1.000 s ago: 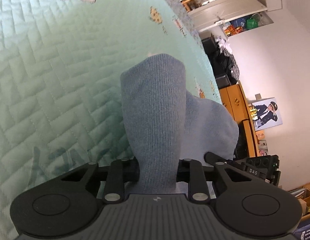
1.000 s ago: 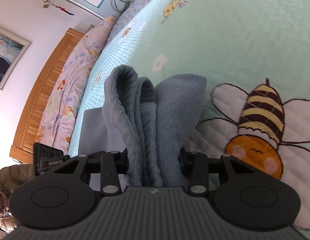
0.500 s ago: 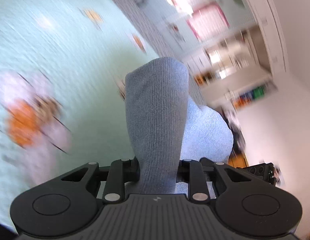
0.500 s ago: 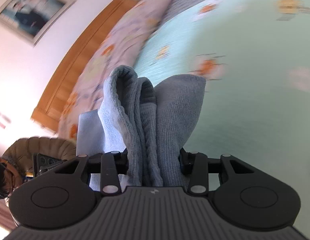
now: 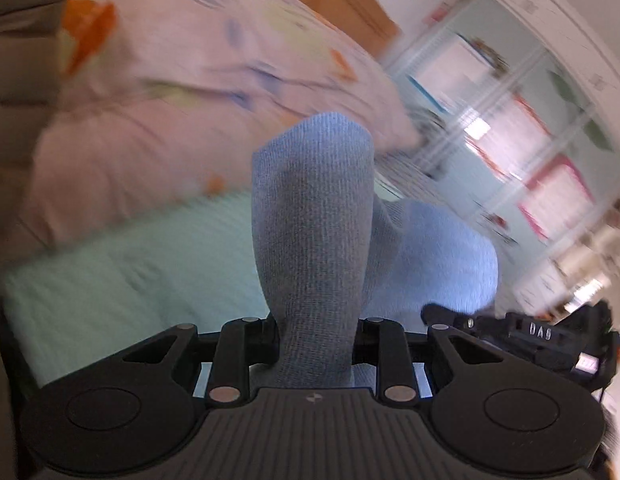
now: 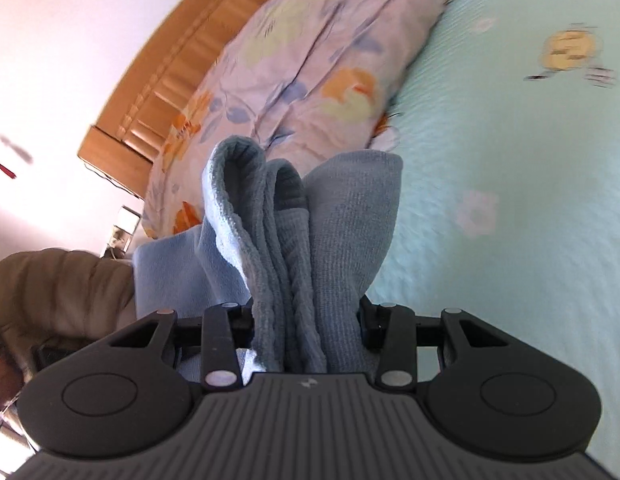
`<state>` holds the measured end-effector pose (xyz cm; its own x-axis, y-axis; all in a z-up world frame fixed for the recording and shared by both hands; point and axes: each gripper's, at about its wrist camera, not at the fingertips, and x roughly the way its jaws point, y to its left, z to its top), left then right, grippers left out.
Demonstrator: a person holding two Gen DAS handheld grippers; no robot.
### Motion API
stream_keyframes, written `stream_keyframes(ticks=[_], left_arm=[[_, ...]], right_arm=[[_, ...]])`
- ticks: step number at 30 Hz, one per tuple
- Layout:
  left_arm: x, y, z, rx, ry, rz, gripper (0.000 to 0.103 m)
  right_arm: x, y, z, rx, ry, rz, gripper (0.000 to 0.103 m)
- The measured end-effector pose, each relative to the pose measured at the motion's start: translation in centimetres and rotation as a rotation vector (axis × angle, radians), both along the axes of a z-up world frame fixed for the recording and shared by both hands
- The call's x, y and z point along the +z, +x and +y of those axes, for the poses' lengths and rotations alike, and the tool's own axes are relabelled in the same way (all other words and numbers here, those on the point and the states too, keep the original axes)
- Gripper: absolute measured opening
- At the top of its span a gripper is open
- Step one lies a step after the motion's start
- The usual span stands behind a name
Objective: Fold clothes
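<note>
A blue-grey knit garment [image 5: 313, 240] is bunched between the jaws of my left gripper [image 5: 314, 336], which is shut on it and holds it above the bed. More of the cloth hangs to the right [image 5: 441, 264]. My right gripper [image 6: 308, 320] is shut on several folded layers of the same garment [image 6: 298, 232], also held up off the bed. The right gripper's body shows at the left wrist view's right edge [image 5: 541, 336]. The fingertips are hidden in the cloth.
A mint-green quilted bedspread [image 6: 509, 200] with bee prints lies below. A floral pillow [image 6: 310, 60] rests against a wooden headboard [image 6: 170, 92]. A brown padded jacket [image 6: 50, 292] is at the left. Wardrobe doors [image 5: 529, 140] stand beyond the bed.
Both grippers have swung with the garment toward the head of the bed; the pillow and headboard have come into view. Both grips on the cloth are unchanged.
</note>
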<state>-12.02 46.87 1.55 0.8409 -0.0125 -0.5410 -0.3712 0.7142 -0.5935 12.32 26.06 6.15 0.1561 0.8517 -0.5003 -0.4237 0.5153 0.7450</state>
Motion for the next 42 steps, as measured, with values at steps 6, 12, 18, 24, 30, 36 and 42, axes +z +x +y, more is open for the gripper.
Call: stream_keyframes(ticks=[6,12,18,24,30,36,42], left_arm=[[-5.4,3.0,4.9,0.251,-0.014,0.15,0.042],[-4.1,3.0,4.7,0.342,0.111,0.192,0.096],[-2.4,0.8,2.9,0.352,0.185,0.18,0.101],[0.1,-1.3,-2.6,0.254,0.273,0.152,0.102],[1.0,-3.0,-15.2,-0.047,0.437,0.156,0.102],[-0.6,-6.0,-29.1,-0.355,0.504,0.143,0.102],[-0.8,-10.3,-41.6,-0.58,0.643,0.096,0.102]], right_arm=[[-4.5,5.8,10.4,0.099,-0.075,0.029,0.051],[-9.6,6.5,9.9,-0.029,-0.095,0.11,0.067],[-4.6,4.2,3.6,-0.194,0.052,0.035,0.08],[1.8,-3.5,-3.7,-0.237,0.092,-0.178,0.086],[2.6,-18.0,-14.6,-0.345,-0.027,-0.381,0.091],[0.5,-32.7,-23.4,-0.572,-0.286,-0.562,0.1],[-0.5,-43.1,-31.0,-0.807,-0.437,-0.656,0.103]])
